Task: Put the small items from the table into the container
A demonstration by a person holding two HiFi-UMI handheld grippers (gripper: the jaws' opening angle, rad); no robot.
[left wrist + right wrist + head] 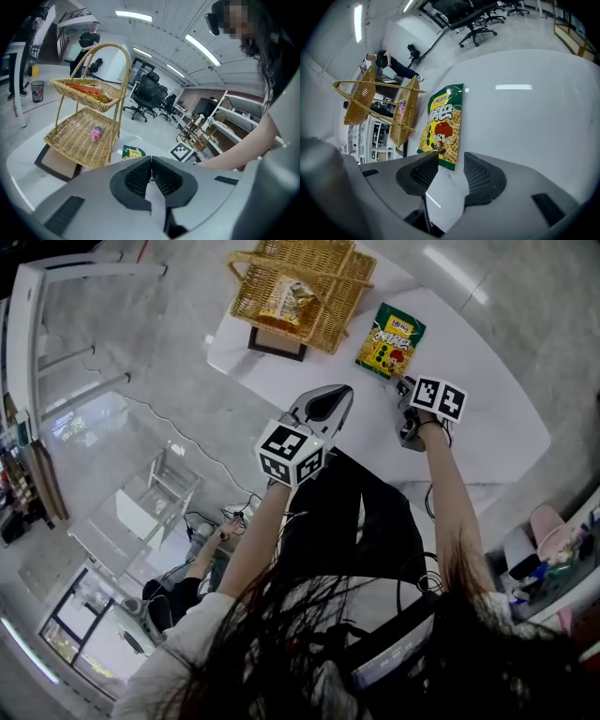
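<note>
A green snack bag [391,338] lies on the white surface [497,418] beside the two-tier wicker basket [300,282], with office chairs [147,93] beyond. The left gripper [151,164] has its fingers pressed together. The right gripper [451,159] has its fingers spread and empty, just short of the bag.

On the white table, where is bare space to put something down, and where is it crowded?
The table is bare right of the snack bag, out to its far edge. It is tight only between that bag and the wicker basket.
</note>
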